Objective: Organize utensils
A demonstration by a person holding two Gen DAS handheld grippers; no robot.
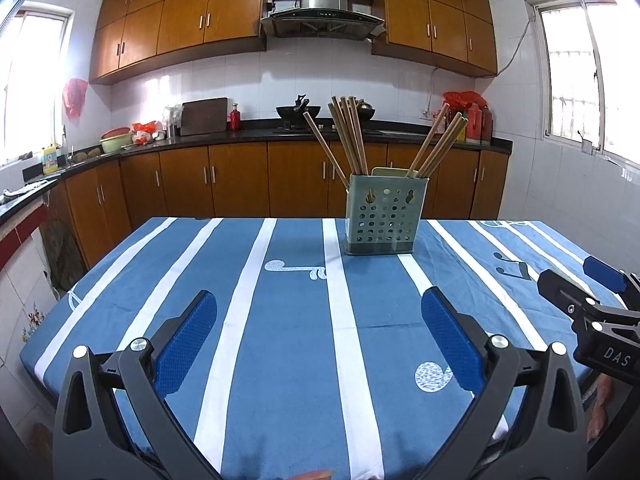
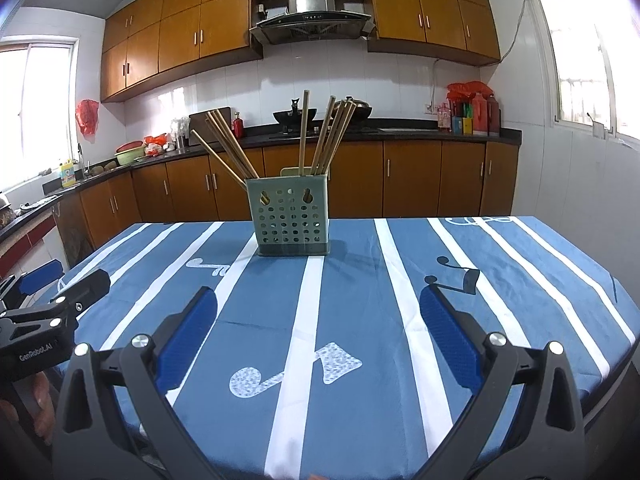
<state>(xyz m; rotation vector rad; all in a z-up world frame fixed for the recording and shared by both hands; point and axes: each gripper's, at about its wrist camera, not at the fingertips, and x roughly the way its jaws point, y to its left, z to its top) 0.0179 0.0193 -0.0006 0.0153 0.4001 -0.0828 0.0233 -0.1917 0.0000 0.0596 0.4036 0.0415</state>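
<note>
- Left claw [image 1: 320,344]: fingers spread wide, empty, hovering over the near part of the table.
- Right claw [image 2: 320,344]: likewise spread and empty, beside the left one.
- Table [image 1: 280,360]: blue striped cloth; no loose utensils visible on it.
- Holder [image 1: 382,216]: perforated green box, upright at the far middle, well apart from both claws.
- Chopsticks [image 1: 348,136]: standing in the holder, splayed in two leaning bunches.
- Risk: the light holder may tip or slide if a leaning stick is pulled sideways.
</note>
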